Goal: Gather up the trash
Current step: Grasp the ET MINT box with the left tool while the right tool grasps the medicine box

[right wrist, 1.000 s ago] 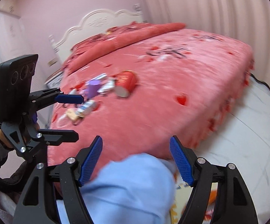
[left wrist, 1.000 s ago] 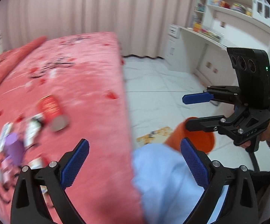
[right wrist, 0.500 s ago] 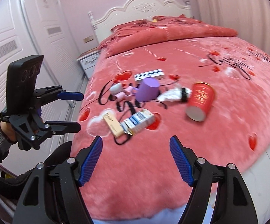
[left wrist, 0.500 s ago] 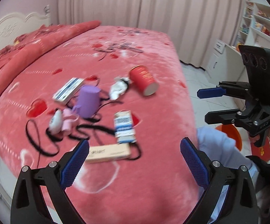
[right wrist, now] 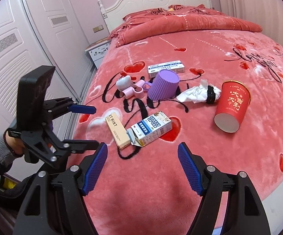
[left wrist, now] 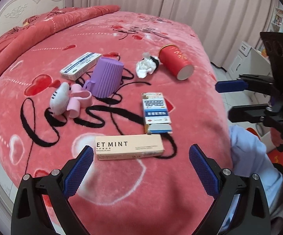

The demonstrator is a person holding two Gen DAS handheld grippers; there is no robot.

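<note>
With both the left gripper [left wrist: 141, 168] and right gripper [right wrist: 142, 166] gaping and empty, I should straddle the nearest trash, the beige box [left wrist: 129, 146] on the bed [left wrist: 180, 195], across its narrow width.

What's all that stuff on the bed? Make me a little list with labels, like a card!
place: red heart blanket on a bed
trash nearest: beige mint box, flat, with the opened blue-and-white carton next to it
further back: red paper cup on its side, crumpled tissue, long white box
maybe not trash: purple cup upside down, small cat toy with pink bow
left gripper: open, empty, above the blanket
right gripper: open, empty
</note>
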